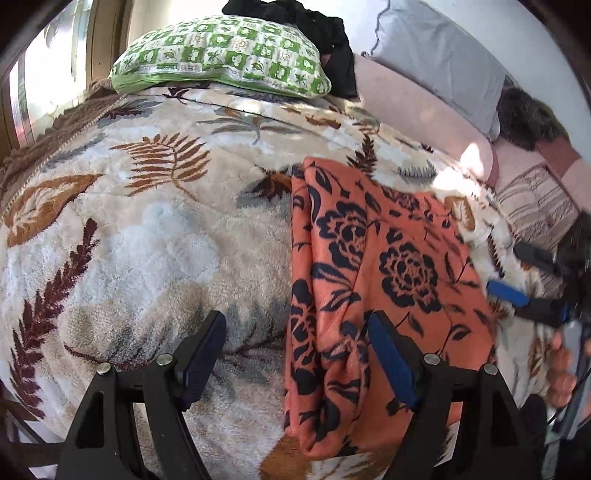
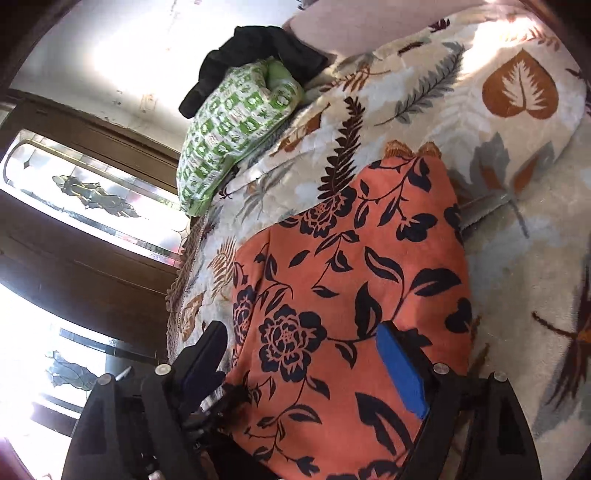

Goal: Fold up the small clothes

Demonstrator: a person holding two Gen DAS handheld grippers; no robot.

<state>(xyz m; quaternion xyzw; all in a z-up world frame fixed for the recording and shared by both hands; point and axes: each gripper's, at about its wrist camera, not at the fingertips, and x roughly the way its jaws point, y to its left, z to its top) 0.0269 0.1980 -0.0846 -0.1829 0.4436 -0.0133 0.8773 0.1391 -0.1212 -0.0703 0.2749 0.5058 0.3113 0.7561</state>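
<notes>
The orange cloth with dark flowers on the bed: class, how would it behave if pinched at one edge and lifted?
The orange floral cloth would probably droop, since it already lies in soft folds. It looks thin and light. The plush leaf-patterned blanket beneath may drag on it.

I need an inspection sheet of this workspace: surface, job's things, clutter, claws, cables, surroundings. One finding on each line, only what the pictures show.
Surface: leaf-print plush blanket covering a bed.
Job's things: orange floral garment, lying flat in a long folded strip on the blanket.
Clutter: green patterned pillow at the bed's far end, black clothes heaped behind it; grey pillow to the right.
Claws: left claw open, one finger above the garment, nothing gripped; right claw open above the garment, nothing gripped.
Cables: nothing seen clearly.
Surroundings: dark wooden frame with decorated glass panes; pale wall.
</notes>
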